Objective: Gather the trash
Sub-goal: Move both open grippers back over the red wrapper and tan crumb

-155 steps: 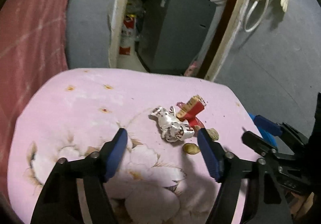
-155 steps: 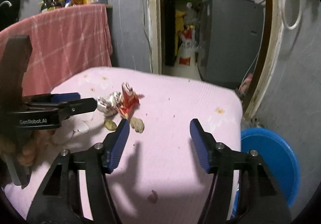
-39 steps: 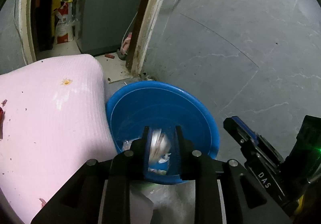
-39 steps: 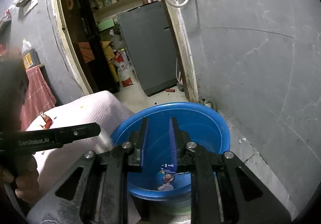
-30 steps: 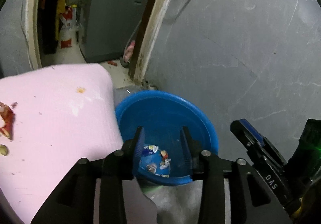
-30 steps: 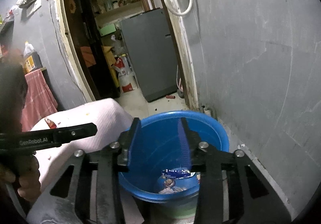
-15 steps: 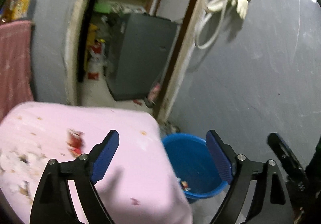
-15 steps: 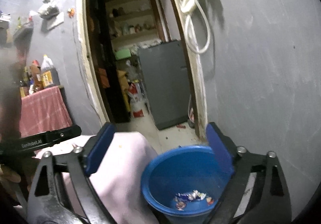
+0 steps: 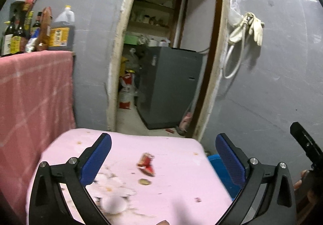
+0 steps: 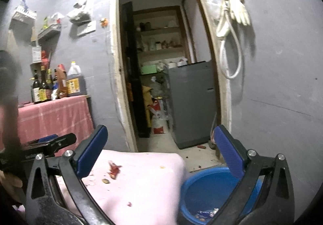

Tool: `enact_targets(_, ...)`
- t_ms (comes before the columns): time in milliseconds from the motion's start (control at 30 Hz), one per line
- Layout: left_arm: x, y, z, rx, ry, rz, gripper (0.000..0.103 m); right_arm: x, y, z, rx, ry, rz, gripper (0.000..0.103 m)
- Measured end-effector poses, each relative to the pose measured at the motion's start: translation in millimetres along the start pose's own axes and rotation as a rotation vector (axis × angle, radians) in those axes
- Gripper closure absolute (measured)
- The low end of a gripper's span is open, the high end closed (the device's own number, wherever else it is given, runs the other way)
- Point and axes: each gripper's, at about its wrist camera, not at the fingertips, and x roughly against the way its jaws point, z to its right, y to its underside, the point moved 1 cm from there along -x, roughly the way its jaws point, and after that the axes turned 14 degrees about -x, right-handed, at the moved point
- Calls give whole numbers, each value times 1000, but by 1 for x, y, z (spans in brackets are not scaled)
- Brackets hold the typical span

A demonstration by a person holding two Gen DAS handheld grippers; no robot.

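A red wrapper (image 9: 146, 165) and a small brown scrap (image 9: 143, 181) lie on the pink floral cloth (image 9: 173, 188) of the table. Both show in the right wrist view: wrapper (image 10: 114, 170), scrap (image 10: 105, 181). A blue basin (image 10: 206, 190) stands on the floor right of the table, with wrappers (image 10: 206, 214) at its bottom; its edge shows in the left wrist view (image 9: 215, 161). My left gripper (image 9: 163, 156) is open and empty above the table. My right gripper (image 10: 159, 150) is open and empty above the table's right edge and the basin.
A pink-checked cloth (image 9: 30, 92) covers a counter at left, with bottles (image 9: 60, 31) on top. A doorway ahead leads to a grey fridge (image 9: 169, 85) and shelves. A hose and glove (image 9: 247, 29) hang on the grey wall at right.
Both grippers opened over the basin, dropped their trash into it, then rose and swung left toward the table. The foil wrapper is gone from the cloth.
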Motion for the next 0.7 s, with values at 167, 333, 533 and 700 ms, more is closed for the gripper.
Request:
enact_targets(167, 6, 11, -27, 4, -51, -20, 2, -15, 11, -20, 18, -37, -36, 0)
enact_targets(333, 3, 28, -43, 8, -82, -64, 2, -29, 24, -31, 26, -58, -81, 0)
enact_targets(533, -9, 51, -55, 17, -88, -138, 2, -50, 39, -35, 41, -66, -145, 0)
enact_targets(700, -24, 66, -57, 3, -78, -201, 2, -70, 56, -31, 44, -54, -222, 0)
